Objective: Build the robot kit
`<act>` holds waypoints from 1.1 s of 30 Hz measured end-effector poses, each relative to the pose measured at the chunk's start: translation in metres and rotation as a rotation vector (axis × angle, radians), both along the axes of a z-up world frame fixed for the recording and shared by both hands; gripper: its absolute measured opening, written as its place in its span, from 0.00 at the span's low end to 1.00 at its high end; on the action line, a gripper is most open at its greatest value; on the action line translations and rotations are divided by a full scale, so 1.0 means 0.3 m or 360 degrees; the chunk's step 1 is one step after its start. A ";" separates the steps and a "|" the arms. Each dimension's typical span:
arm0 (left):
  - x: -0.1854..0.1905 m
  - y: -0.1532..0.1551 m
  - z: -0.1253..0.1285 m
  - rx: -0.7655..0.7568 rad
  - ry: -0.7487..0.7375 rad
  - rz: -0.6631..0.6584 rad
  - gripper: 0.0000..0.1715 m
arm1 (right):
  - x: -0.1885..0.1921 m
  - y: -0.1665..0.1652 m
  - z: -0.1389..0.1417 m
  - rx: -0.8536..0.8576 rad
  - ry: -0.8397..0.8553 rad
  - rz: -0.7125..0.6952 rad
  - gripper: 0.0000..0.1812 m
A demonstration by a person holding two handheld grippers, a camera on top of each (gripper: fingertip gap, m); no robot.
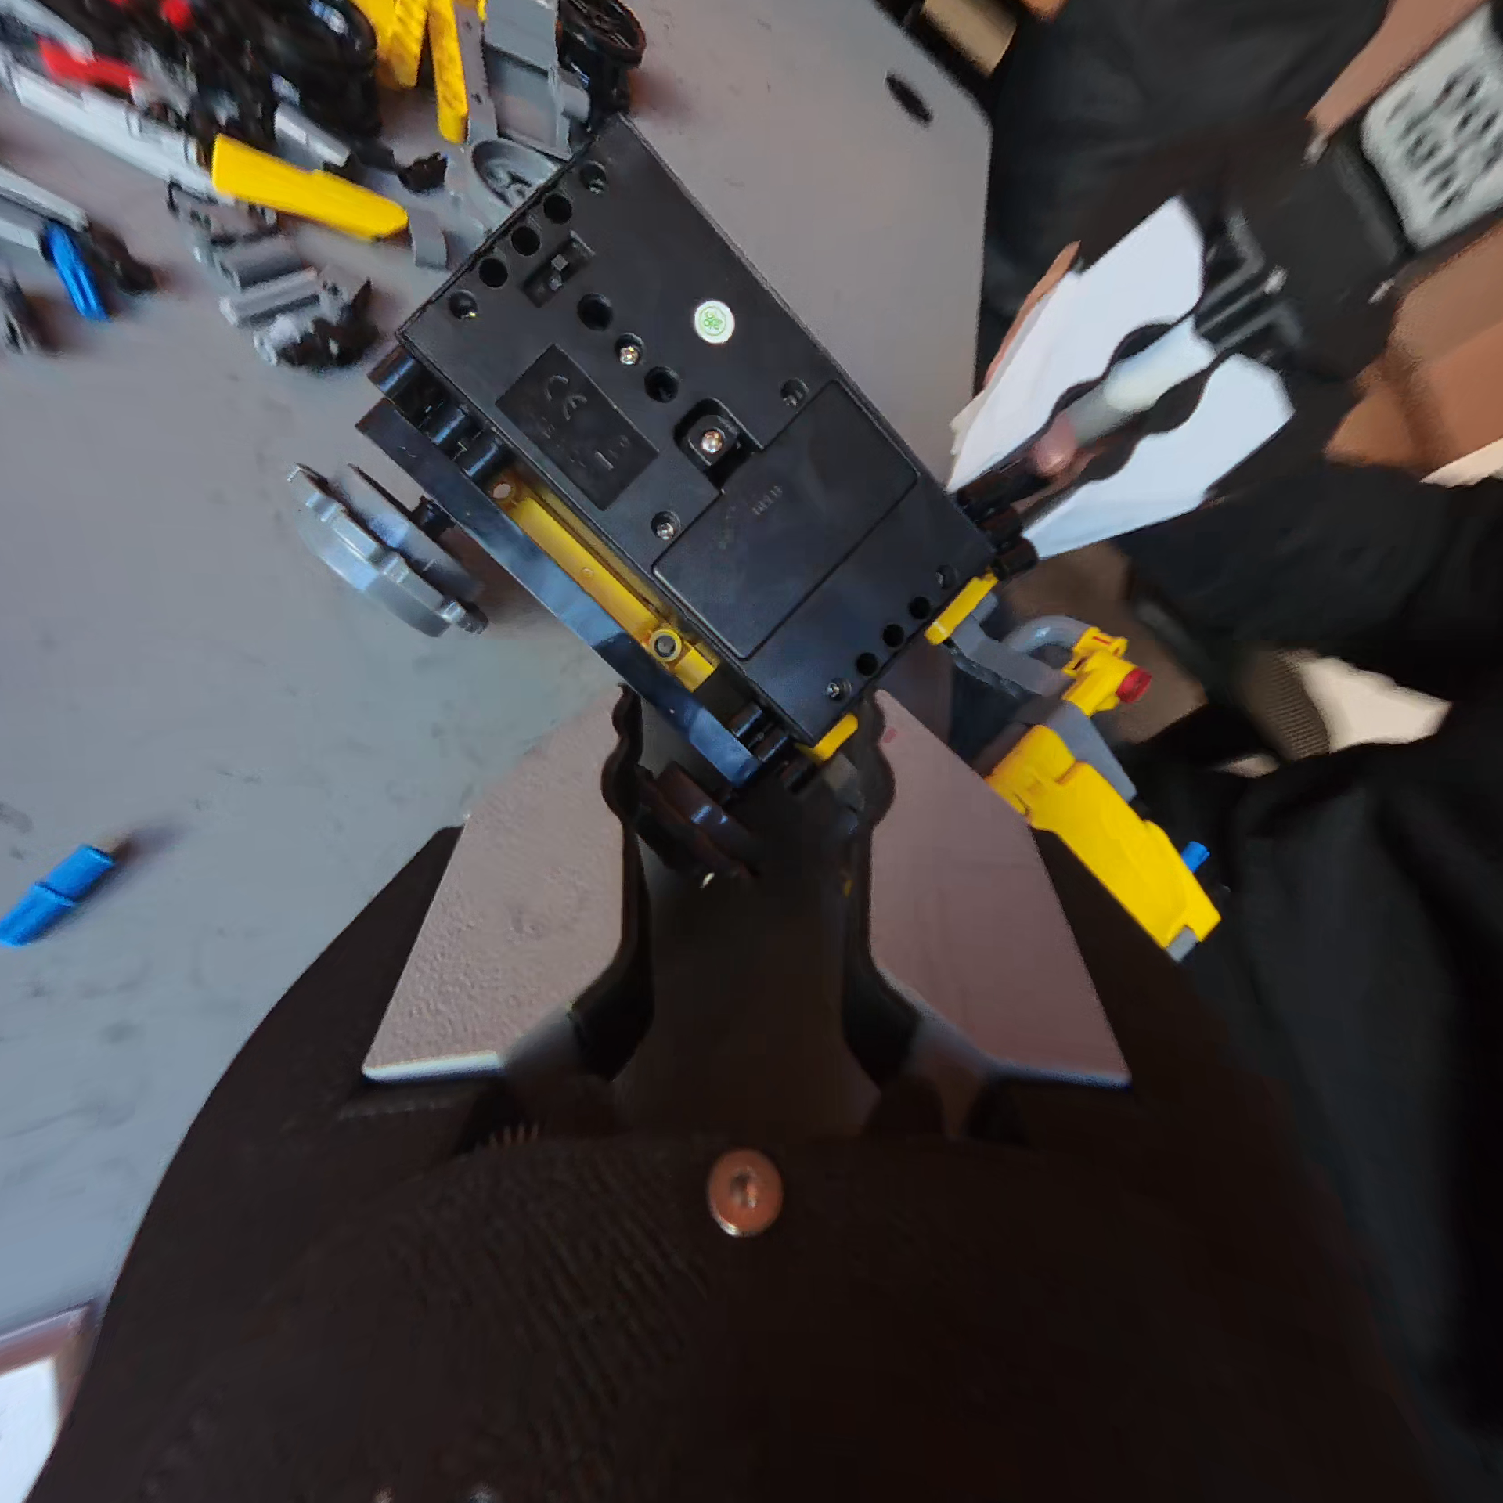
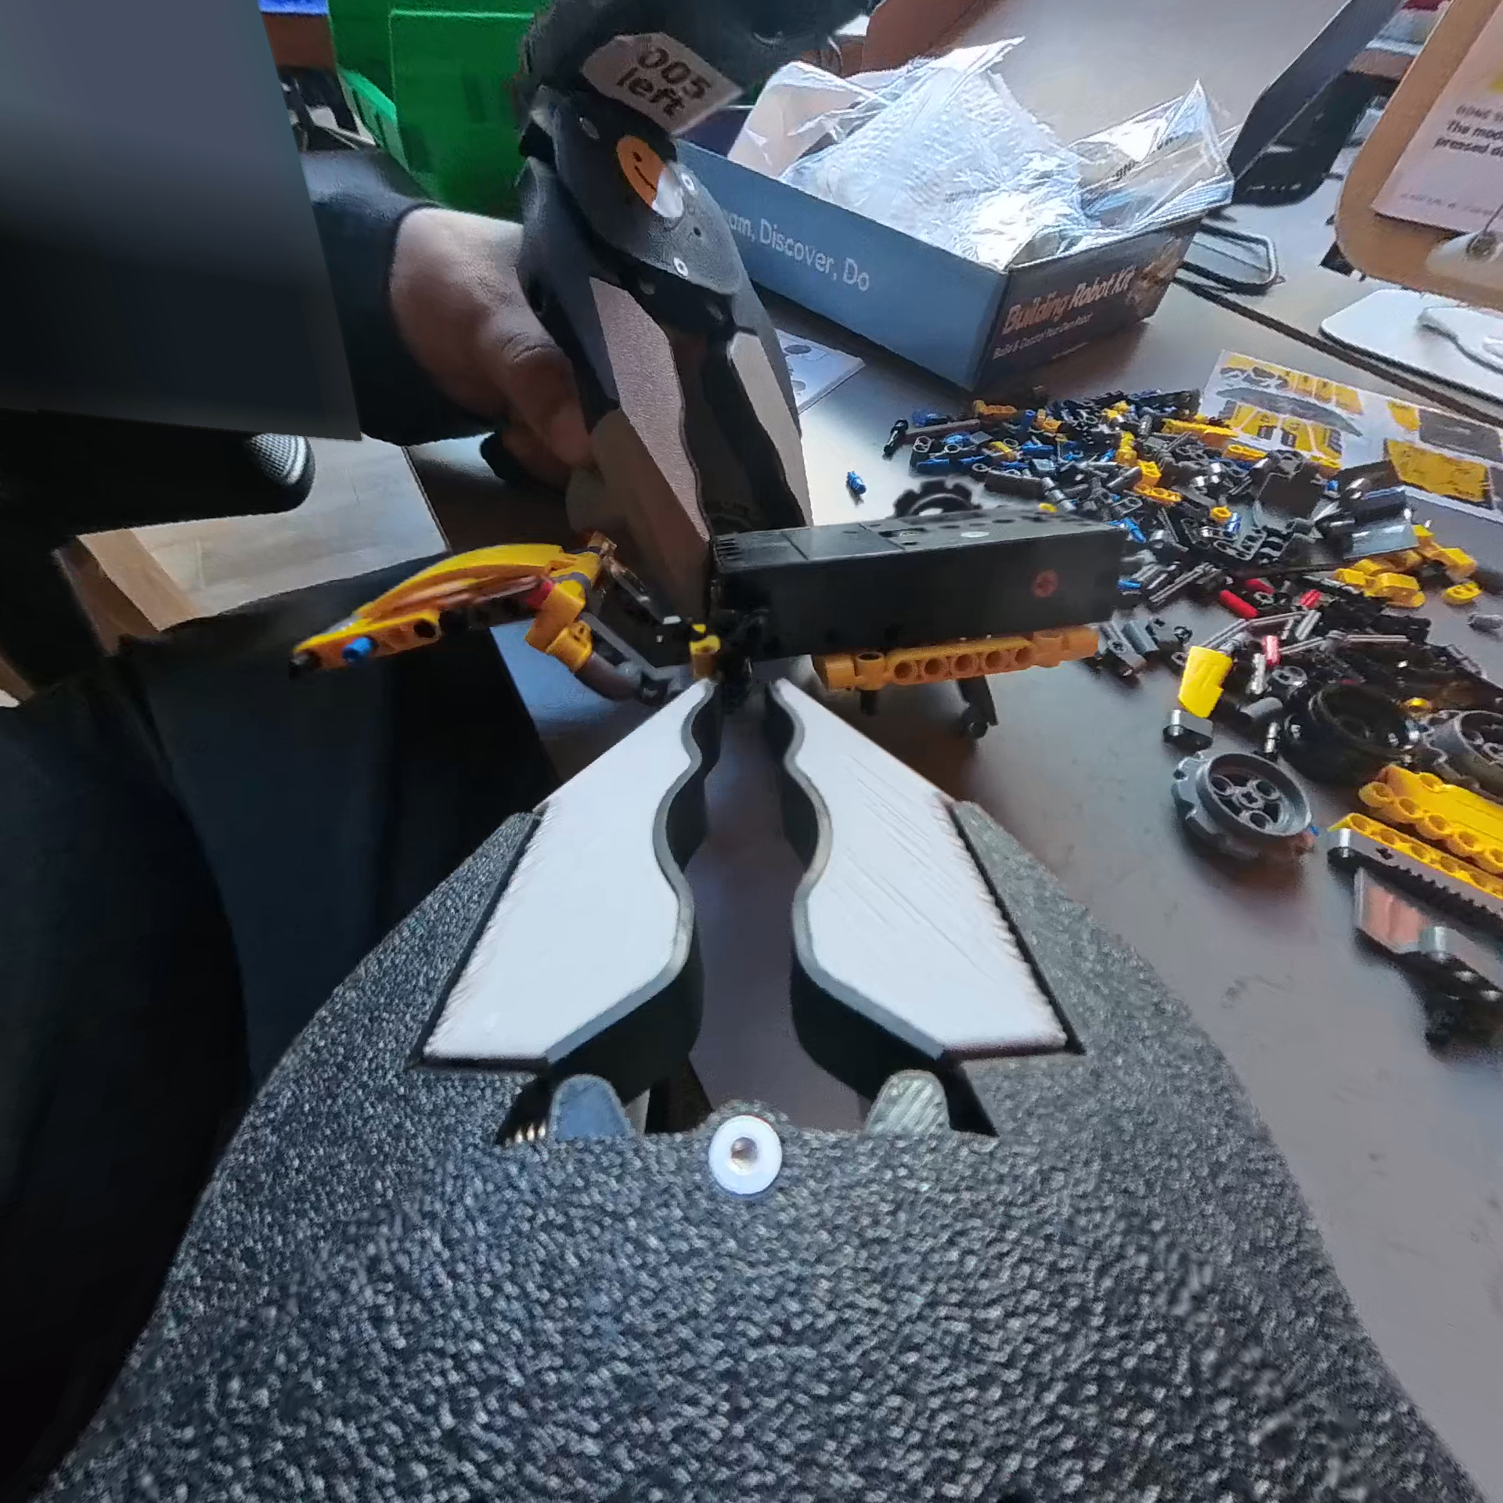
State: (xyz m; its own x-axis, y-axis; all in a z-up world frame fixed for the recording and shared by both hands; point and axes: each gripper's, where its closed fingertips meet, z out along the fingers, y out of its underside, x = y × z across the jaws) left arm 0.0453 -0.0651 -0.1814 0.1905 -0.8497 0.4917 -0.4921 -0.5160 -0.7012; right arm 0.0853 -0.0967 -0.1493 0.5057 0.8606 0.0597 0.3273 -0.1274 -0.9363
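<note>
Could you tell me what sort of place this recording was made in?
Most likely an office or workshop desk used for hobby building: a brown table strewn with loose building-kit parts, an open kit box stuffed with plastic bags, and a printed sheet beside them.

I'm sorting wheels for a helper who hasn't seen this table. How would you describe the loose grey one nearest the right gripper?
Start at the blue kit box, then come down past the pile of loose parts. On bare table lies a dark grey toothed wheel, flat and alone, with several round holes at its hub.
</note>
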 end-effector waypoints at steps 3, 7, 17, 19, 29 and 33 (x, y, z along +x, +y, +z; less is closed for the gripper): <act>-0.001 0.005 0.005 -0.0107 -0.0038 0.0013 0.29 | -0.005 0.022 0.008 0.0012 -0.0061 0.0015 0.07; -0.002 0.008 0.006 -0.0150 -0.0054 0.0019 0.29 | -0.020 0.041 0.036 0.0029 -0.0113 0.0075 0.07; -0.003 0.004 0.008 -0.0204 -0.0072 0.0000 0.28 | -0.020 0.041 0.031 -0.0002 -0.0129 0.0193 0.04; -0.002 0.003 0.008 -0.0213 -0.0075 -0.0005 0.28 | -0.018 0.044 0.032 -0.0048 -0.0072 0.0222 0.04; -0.001 0.000 0.008 -0.0243 -0.0082 -0.0018 0.28 | -0.014 0.044 0.034 -0.0150 -0.0022 0.0360 0.04; 0.000 0.000 0.008 -0.0239 -0.0080 -0.0017 0.28 | -0.013 0.044 0.033 -0.0200 0.0000 0.0396 0.04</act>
State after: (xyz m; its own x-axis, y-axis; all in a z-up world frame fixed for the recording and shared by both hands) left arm 0.0453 -0.0649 -0.1792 0.1538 -0.7679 0.6219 -0.4643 -0.6117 -0.6405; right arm 0.0813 -0.0834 -0.1395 0.2780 0.9590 -0.0556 0.3631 -0.1585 -0.9182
